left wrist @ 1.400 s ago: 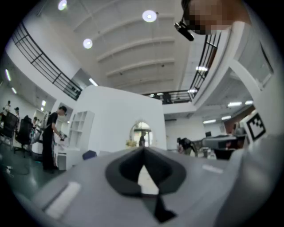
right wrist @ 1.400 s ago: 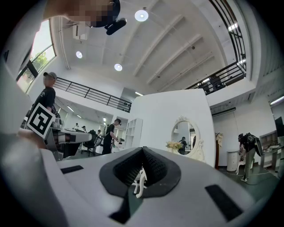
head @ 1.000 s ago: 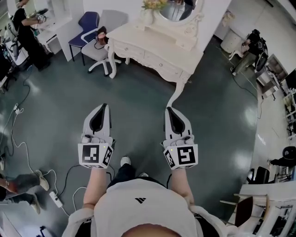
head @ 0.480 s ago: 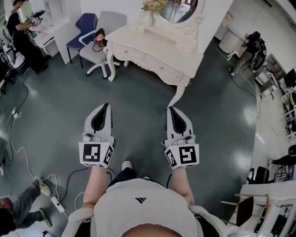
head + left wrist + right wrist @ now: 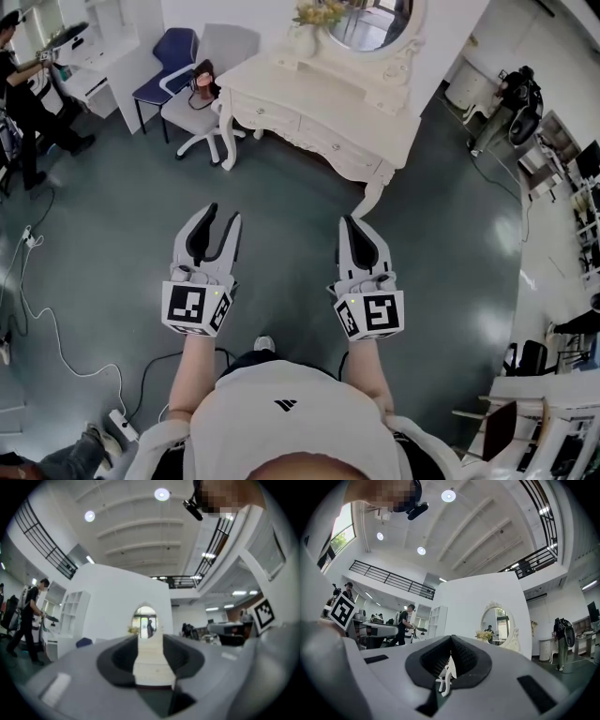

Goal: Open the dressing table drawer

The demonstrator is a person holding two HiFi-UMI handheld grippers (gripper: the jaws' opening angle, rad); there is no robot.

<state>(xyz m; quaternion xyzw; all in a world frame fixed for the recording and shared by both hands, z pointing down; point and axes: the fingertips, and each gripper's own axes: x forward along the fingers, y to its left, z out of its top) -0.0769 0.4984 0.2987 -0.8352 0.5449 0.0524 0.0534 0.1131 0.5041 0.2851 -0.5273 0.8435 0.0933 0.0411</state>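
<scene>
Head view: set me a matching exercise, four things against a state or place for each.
1 left gripper
2 right gripper
3 blue chair
4 brown bag

a fingers together
b on the grey chair
c fingers apart
d left of the grey chair

Pairs: 1-c, 2-a, 3-d, 4-b.
The left gripper's fingers have just been opening, with nothing between them.
</scene>
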